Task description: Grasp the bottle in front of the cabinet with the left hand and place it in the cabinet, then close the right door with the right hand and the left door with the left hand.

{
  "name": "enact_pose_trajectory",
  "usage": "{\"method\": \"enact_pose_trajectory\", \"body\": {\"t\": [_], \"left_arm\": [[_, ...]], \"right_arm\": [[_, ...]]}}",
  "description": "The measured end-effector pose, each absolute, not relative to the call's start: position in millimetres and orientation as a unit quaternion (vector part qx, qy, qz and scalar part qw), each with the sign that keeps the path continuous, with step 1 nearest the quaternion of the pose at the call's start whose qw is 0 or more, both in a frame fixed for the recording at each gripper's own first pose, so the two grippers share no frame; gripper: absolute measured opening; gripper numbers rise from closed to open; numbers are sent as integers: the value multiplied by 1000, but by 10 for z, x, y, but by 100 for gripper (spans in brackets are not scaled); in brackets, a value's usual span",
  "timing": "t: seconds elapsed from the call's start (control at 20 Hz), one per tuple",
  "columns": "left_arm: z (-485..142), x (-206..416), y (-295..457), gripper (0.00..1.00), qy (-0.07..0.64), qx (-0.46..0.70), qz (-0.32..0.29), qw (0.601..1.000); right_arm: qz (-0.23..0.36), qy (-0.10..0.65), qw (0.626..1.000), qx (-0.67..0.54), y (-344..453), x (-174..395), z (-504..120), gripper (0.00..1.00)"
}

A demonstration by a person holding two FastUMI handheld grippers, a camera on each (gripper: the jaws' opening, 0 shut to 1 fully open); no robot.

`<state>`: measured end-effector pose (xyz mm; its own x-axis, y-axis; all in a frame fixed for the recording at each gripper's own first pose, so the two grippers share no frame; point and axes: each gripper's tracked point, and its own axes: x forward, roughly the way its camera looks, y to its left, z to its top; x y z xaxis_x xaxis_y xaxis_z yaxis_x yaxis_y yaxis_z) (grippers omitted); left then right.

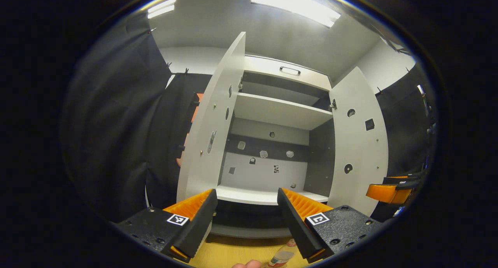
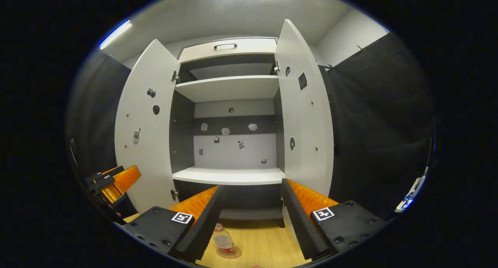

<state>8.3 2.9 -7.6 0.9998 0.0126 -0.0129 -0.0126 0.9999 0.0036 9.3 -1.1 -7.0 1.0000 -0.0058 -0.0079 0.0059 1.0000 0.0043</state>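
Note:
A clear plastic bottle (image 2: 225, 242) with a red label stands upright on a round coaster on the wooden floor in front of the cabinet (image 2: 229, 174). In the left gripper view the bottle (image 1: 283, 255) shows at the bottom edge, below and between the fingers. My left gripper (image 1: 247, 217) is open with nothing between its fingers, aimed at the open cabinet (image 1: 268, 196). My right gripper (image 2: 249, 217) is also open and holds nothing. The left door (image 2: 144, 132) and the right door (image 2: 305, 116) both stand wide open. The left gripper (image 2: 113, 184) also appears at the left.
The cabinet's shelves (image 2: 229, 87) carry nothing; small stickers dot its back panel. A drawer with a handle (image 2: 225, 46) tops it. Black cloth walls (image 2: 381, 124) flank both sides. The other gripper (image 1: 391, 190) shows at the right of the left gripper view.

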Motion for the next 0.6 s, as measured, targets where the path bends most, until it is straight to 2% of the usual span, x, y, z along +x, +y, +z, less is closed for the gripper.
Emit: {"method": "enact_pose_trajectory", "body": {"t": [0.25,0.45,0.6], "left_arm": [[-93,217,-157,94,7,-7,-15,1000],[-340,362,-657,94,27,-38,-80,996],[-799,408,-1059,95,56,-41,-128,989]], "right_arm": [[-9,6,1000,6,-62,155,-84,95],[-19,5,1000,-1,-158,157,-73,96],[-33,11,999,-7,-271,125,-95,95]]}}
